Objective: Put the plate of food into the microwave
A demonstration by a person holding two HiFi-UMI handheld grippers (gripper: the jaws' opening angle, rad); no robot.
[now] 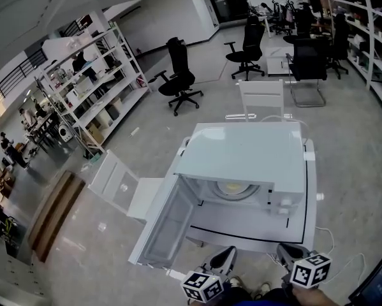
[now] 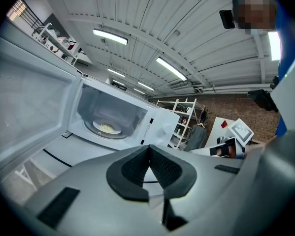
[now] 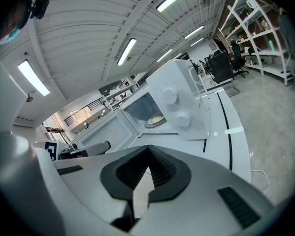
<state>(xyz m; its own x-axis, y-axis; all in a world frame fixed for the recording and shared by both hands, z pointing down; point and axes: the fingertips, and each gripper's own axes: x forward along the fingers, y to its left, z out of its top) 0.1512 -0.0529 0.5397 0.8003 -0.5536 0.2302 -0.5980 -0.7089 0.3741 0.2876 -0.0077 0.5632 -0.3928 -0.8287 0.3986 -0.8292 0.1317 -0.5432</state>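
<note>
Left gripper view is showing us the left gripper [image 2: 149, 149] with its jaws pressed together and nothing between them. We are holding the right gripper [image 3: 148, 151] the same way, closed and empty. Both are hovering near the front edge of the white table [image 1: 242, 227]. On it the microwave [image 1: 242, 155] is standing with its door [image 1: 167, 225] swung open to our left. The plate of food [image 2: 107, 128] is lying inside, on the turntable. Around the table a grey floor [image 1: 344, 145] is spreading, with metal shelves [image 1: 92, 81] at the left and black office chairs [image 1: 178, 75] farther away. Long ceiling lights [image 2: 110, 36] are shining above.
</note>
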